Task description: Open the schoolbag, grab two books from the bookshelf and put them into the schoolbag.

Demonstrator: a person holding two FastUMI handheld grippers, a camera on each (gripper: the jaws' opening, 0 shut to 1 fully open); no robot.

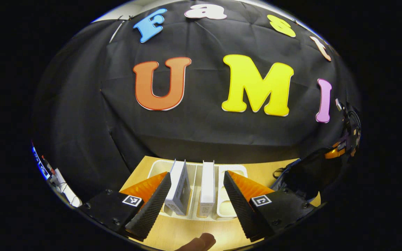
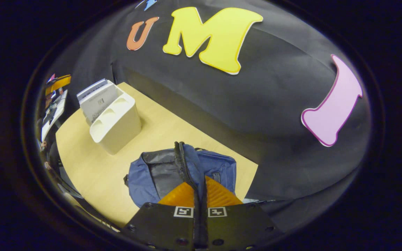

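Two white books point(image 1: 180, 186) point(image 1: 207, 186) stand upright in a white slotted bookshelf point(image 1: 236, 171) on the wooden table. My left gripper point(image 1: 197, 174) is open, one finger on each side of the pair; I cannot tell whether it touches them. In the right gripper view the blue schoolbag point(image 2: 145, 177) lies open, showing its grey lining. My right gripper point(image 2: 199, 183) is shut on the bag's zippered flap edge point(image 2: 181, 160) and holds it up. The bookshelf point(image 2: 117, 122) with its books point(image 2: 96, 99) stands to the far left of the bag.
The schoolbag shows as a dark shape point(image 1: 305, 174) right of the bookshelf. A person's fingertip point(image 1: 199, 241) pokes in at the bottom edge. The light wooden table point(image 2: 173, 122) runs up to the booth's black cloth wall. Clutter point(image 2: 56, 101) lies beyond the table's left end.
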